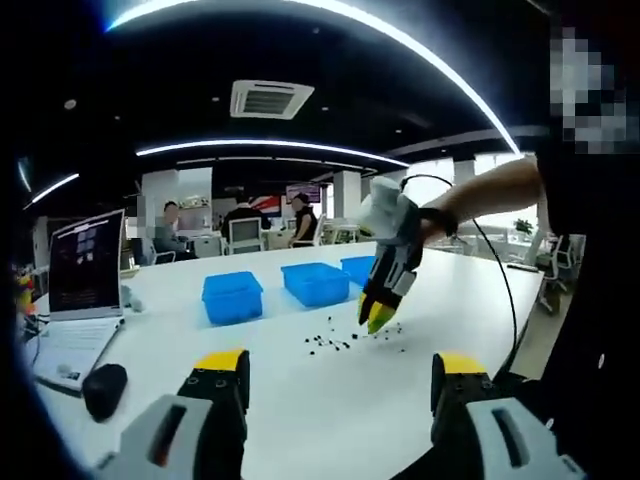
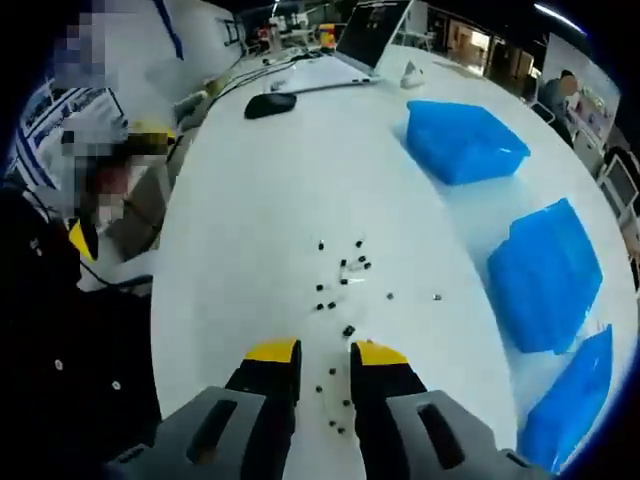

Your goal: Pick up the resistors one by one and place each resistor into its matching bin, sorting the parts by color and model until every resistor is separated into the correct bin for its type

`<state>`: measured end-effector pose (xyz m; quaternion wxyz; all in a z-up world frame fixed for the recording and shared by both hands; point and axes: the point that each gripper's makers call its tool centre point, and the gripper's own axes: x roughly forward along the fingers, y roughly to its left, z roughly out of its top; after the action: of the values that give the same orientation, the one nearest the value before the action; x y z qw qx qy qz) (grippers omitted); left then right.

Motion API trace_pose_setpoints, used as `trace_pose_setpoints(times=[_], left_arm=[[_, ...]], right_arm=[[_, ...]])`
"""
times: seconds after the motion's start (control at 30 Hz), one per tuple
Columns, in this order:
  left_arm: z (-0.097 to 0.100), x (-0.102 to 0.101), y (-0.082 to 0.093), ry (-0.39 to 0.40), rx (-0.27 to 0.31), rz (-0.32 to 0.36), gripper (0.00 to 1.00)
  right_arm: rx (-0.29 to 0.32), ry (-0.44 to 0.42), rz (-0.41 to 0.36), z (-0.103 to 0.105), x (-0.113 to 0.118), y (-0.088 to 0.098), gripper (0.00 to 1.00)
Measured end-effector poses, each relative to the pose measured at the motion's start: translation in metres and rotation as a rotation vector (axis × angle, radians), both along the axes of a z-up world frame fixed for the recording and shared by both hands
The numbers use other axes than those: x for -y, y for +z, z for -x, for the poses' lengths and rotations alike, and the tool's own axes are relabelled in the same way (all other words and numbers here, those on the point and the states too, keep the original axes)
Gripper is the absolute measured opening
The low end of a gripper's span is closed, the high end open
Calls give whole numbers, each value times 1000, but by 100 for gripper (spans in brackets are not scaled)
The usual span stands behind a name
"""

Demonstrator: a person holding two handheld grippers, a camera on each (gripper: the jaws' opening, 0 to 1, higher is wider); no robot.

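Right gripper view: narrowly parted right tool (image 2: 323,352) hovers over tiny, light, rigid black resistors (image 2: 342,275) on the white table (image 2: 240,200); pinch bodies gently.

bare white table (image 1: 330,400) before the scattered resistors (image 1: 335,342), three blue bins (image 1: 232,297) lined behind, mouse (image 1: 104,388) off aside

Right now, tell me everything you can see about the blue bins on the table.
Three blue bins stand in a row on the white table, beyond the scattered dark resistors. They look like translucent blue plastic, shallow, rectangular and open-topped. In the right gripper view they line the table's right side. Their contents can't be made out. Neither gripper touches them.
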<state>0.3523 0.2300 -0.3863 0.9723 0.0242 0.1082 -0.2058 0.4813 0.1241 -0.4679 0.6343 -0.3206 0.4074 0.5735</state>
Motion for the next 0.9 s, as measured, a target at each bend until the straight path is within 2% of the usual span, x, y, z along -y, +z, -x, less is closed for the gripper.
trace_pose_setpoints(times=[0.3, 0.5, 0.6, 0.9], left_arm=[[1, -1, -2, 8, -5, 4, 74], [-2, 4, -3, -4, -9, -1, 74], [-3, 7, -3, -13, -10, -2, 74], [-4, 10, -4, -22, -9, -2, 74]], right_arm=[[24, 20, 48, -7, -2, -17, 16], [58, -22, 34, -14, -6, -16, 12], [119, 4, 44, -17, -6, -17, 8], [149, 48, 53, -18, -6, -16, 7]])
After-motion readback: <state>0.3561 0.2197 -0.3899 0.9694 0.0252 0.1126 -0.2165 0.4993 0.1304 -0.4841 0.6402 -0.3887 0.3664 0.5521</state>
